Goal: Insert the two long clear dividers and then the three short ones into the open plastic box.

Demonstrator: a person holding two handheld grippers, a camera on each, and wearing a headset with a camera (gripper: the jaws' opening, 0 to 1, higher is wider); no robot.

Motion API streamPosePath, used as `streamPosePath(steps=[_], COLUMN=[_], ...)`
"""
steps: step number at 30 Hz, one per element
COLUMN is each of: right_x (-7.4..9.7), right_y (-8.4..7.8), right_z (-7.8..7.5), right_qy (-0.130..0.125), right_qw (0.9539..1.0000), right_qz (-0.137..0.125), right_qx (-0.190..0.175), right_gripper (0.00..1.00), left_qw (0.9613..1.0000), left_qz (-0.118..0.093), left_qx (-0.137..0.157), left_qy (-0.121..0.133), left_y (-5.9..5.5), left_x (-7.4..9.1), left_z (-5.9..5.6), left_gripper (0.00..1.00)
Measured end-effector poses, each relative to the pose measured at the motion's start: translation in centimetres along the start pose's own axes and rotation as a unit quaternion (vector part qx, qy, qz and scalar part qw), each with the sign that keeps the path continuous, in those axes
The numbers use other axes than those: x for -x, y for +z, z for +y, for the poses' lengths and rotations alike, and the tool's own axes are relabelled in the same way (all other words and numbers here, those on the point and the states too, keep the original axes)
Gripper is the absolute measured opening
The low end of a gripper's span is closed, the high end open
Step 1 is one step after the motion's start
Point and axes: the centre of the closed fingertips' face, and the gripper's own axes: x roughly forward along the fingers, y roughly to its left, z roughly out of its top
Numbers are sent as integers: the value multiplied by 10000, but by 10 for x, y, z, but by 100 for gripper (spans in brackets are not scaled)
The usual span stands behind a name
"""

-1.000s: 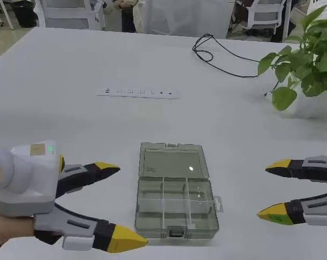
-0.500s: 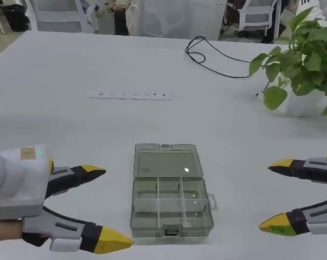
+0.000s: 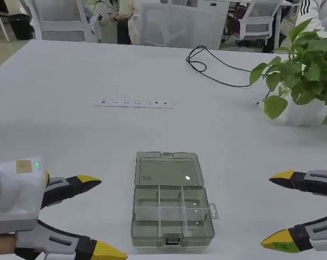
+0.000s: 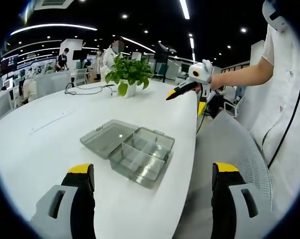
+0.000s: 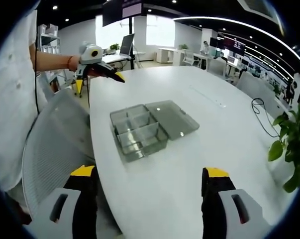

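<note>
Left gripper (image 3: 110,216), right gripper (image 3: 267,211) beside box (image 3: 168,172)

Open-plan office; desk chairs (image 3: 174,27); strip ceiling lights (image 4: 184,7).

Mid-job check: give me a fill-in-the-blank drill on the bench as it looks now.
The left gripper and right gripper are both ____, holding nothing.
The box sits ____ them on the table.
The plant stands on the person's ____ side.
Missing words: open; between; right.
</note>
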Motion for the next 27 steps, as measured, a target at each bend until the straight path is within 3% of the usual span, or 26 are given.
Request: streamPosePath(steps=[27], right_x=[2], right_y=[4], right_z=[4], right_qy=[-2], right_qw=[10000], right_qz=[-62], right_qx=[38], right_gripper=[90], left_qw=[9998], left_qz=[-146], left_qx=[130], left_qy=[20], left_y=[2], left_x=[4], left_z=[-3], left_gripper=[100])
